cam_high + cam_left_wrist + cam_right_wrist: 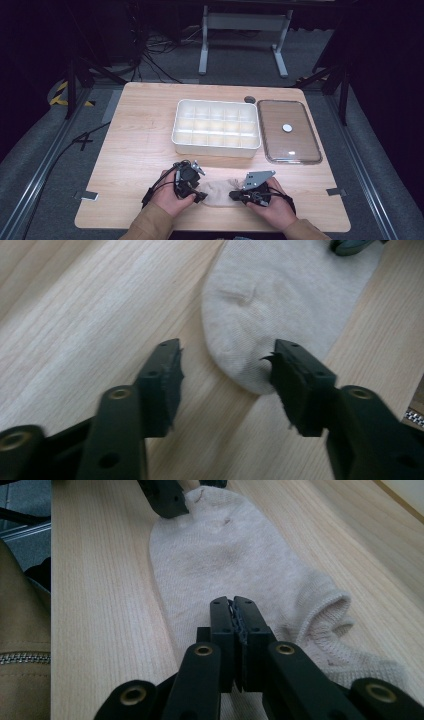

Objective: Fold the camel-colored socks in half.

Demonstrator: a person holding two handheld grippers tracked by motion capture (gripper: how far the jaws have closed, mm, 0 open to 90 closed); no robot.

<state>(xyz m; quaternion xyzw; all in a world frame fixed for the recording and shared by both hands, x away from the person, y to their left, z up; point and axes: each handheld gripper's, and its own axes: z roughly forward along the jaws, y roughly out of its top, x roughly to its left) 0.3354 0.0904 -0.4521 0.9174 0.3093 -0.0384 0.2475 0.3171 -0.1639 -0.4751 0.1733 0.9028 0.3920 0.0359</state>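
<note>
- A beige ankle sock [220, 192] is seen lying flat on the light wooden table [140, 150], between the two hand-held grippers at the near edge.
- The left gripper [225, 360] is held with its jaws apart; the toe end of the sock [260, 310] lies just ahead of them and partly between them, nearer the right-hand jaw.
- The right-hand jaw tip is seen at the rim of the toe; whether it touches the fabric cannot be told. The other jaw stands over bare wood, clear of the sock.
- No pinch by the left gripper is shown: the pads are not pressed on the cloth.
- The right gripper [233, 601] is held with its jaws closed together, pad against pad, directly over the middle of the sock [225, 555]; a thin fold of fabric appears to be caught at their tips.
- From the right gripper, the open cuff of the sock is seen just to the right of the jaws, and the toe end well ahead, where a jaw of the left gripper [167, 497] is met.
- Beyond both grippers, well apart from them, a white compartmented organiser tray [216, 127] is seen, with a clear lid [289, 131] lying just beside it.
</note>
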